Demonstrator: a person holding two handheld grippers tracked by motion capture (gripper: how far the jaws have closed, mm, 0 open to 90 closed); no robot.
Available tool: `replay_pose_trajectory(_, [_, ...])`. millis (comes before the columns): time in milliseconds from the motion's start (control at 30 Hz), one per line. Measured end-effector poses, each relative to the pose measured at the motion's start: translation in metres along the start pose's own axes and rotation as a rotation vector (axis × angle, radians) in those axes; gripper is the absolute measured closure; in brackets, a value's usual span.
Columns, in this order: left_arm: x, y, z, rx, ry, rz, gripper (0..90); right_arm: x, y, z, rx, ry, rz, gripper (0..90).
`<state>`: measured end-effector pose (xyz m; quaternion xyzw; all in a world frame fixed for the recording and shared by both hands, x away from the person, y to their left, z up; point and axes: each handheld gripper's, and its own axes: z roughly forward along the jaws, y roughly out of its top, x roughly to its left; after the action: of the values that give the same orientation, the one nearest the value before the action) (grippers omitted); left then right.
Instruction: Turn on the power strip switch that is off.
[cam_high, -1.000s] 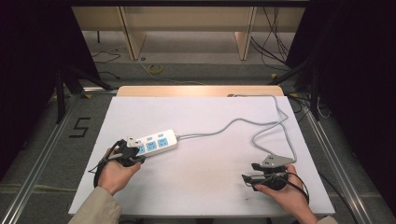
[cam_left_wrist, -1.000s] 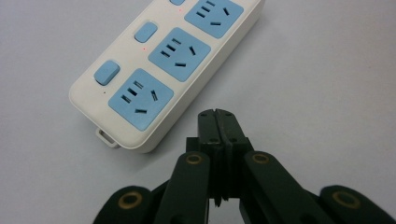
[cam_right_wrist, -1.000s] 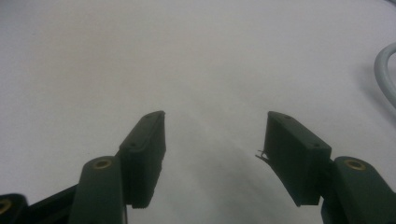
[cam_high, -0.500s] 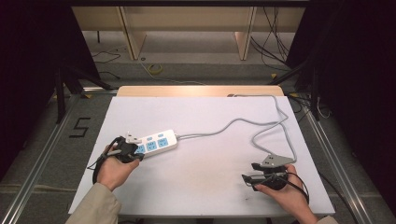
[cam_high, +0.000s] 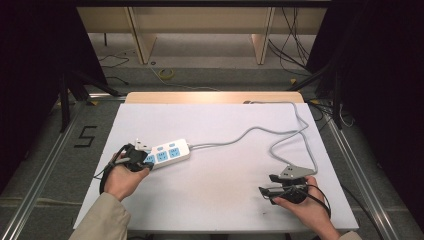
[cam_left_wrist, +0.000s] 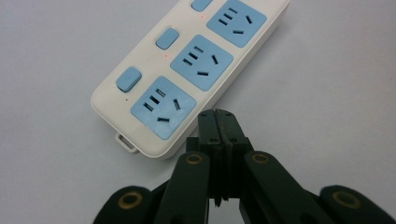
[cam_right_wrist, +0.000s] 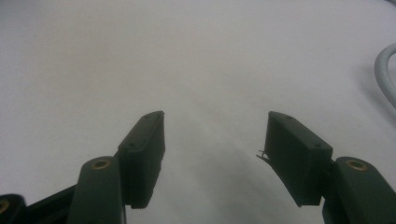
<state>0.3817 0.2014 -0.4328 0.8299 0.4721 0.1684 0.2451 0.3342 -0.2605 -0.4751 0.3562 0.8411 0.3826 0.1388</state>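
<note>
Fingers of the left gripper (cam_left_wrist: 219, 122) are pressed together with nothing between them, hovering just beside the near end of the white plastic power strip with 3 blue sockets (cam_left_wrist: 191, 70), which lies flat on the white worktop (cam_high: 225, 125). Right gripper (cam_right_wrist: 215, 140) fingers stand apart, empty. Farther off, the strip's grey cable (cam_high: 260, 131) snakes away.
</note>
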Motion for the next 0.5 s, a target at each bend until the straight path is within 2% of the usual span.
replay_pose_trajectory(500, [0.0080,0.0052,-0.0008,0.002,0.008,-0.017,89.8,0.0001,0.0004,0.0005,-0.003,0.003,0.001,38.8])
